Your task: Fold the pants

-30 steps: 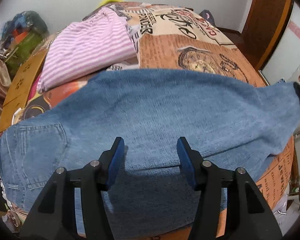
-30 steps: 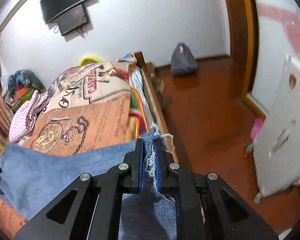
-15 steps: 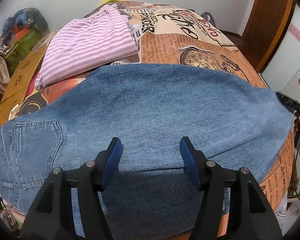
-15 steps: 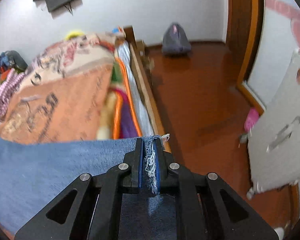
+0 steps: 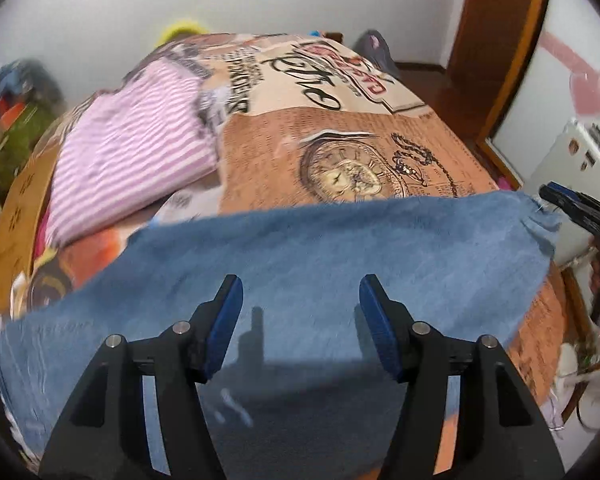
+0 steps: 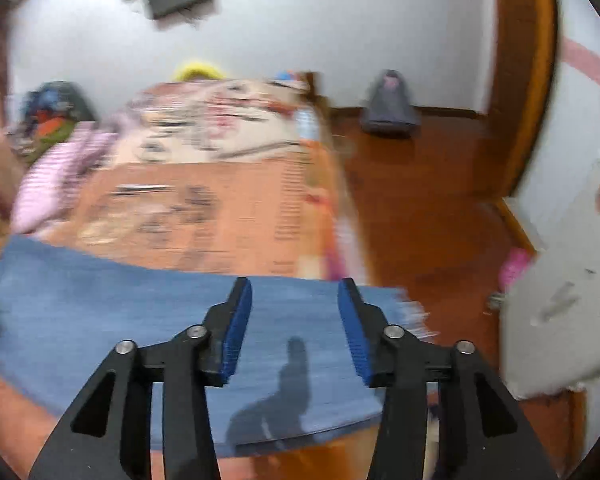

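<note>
Blue denim pants [image 5: 320,264] lie spread across the near end of the bed, folded lengthwise, with the frayed hem [image 5: 540,220] at the right. My left gripper [image 5: 300,312] is open and empty above the middle of the pants. My right gripper [image 6: 294,320] is open and empty above the hem end of the pants [image 6: 140,320]; it also shows at the right edge of the left wrist view [image 5: 576,208]. The right wrist view is motion-blurred.
The bed has an orange printed cover [image 5: 360,152]. A pink striped garment [image 5: 132,160] lies at the left beyond the pants. Wooden floor [image 6: 420,200], a grey bag [image 6: 388,108] and a white cabinet [image 6: 560,300] are to the right of the bed.
My right gripper has opened and let go of the frayed hem, which now lies on the bed. My left gripper stayed open and tilted up slightly.
</note>
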`<state>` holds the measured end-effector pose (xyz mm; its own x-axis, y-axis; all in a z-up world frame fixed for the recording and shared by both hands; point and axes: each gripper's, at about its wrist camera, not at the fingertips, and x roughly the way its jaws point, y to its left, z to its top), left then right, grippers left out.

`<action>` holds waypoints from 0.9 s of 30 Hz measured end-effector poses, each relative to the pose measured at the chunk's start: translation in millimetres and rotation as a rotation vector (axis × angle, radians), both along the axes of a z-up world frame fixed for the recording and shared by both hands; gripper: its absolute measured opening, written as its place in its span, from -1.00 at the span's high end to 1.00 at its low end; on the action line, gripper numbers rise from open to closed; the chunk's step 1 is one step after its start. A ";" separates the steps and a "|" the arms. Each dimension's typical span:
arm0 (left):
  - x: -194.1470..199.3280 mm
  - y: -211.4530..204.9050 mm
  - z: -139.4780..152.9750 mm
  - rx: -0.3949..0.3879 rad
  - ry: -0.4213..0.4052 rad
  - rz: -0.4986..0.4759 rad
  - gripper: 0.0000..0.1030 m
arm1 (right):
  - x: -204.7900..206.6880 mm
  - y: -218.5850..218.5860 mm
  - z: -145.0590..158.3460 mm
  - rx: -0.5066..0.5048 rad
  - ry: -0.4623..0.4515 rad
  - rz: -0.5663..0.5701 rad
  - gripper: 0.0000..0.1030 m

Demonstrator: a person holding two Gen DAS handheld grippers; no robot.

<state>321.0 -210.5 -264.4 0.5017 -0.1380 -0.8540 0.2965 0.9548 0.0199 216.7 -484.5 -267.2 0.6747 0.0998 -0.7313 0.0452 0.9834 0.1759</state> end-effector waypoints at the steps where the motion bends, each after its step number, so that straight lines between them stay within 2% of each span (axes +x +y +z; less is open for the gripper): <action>1: 10.8 -7.0 -5.4 0.002 0.019 -0.012 -0.18 | -3.3 15.4 0.4 0.037 0.002 0.044 0.18; 4: 36.0 -20.3 -24.4 0.015 0.074 -0.020 -0.16 | -11.1 54.8 -7.6 0.112 0.019 0.139 0.18; 7: 55.5 -27.7 -47.5 0.068 0.099 -0.018 -0.20 | -21.7 84.1 -28.4 0.120 0.060 0.179 0.18; 8: 58.9 -27.8 -50.7 0.063 0.087 -0.020 -0.24 | -25.7 90.1 -37.8 0.121 0.083 0.178 0.18; 11: 72.7 -25.8 -54.7 0.079 0.077 0.008 -0.29 | -38.2 89.6 -51.7 0.123 0.081 0.173 0.18; 16: 89.3 -23.7 -60.4 0.101 0.066 0.026 -0.40 | -58.9 78.5 -46.8 0.118 0.097 0.154 0.19; 22: 80.8 -22.8 -43.3 0.105 0.052 0.044 -0.29 | -70.3 63.8 -36.0 0.091 0.097 0.093 0.18; 24: 70.7 -26.6 -29.8 0.088 0.028 0.021 -0.29 | -76.7 51.8 -31.2 0.081 0.102 0.050 0.14; 25: 63.4 -30.1 -21.2 0.080 0.008 0.006 -0.29 | -79.6 46.4 -29.4 0.063 0.106 0.020 0.05; 27: 50.5 -38.4 -7.8 0.062 -0.021 -0.028 -0.29 | -91.7 30.5 -22.6 0.044 0.094 -0.042 0.03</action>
<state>371.5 -248.9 -272.2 0.5159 -0.0991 -0.8509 0.3222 0.9428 0.0855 125.0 -454.0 -289.8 0.6073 0.1061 -0.7874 0.1044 0.9718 0.2115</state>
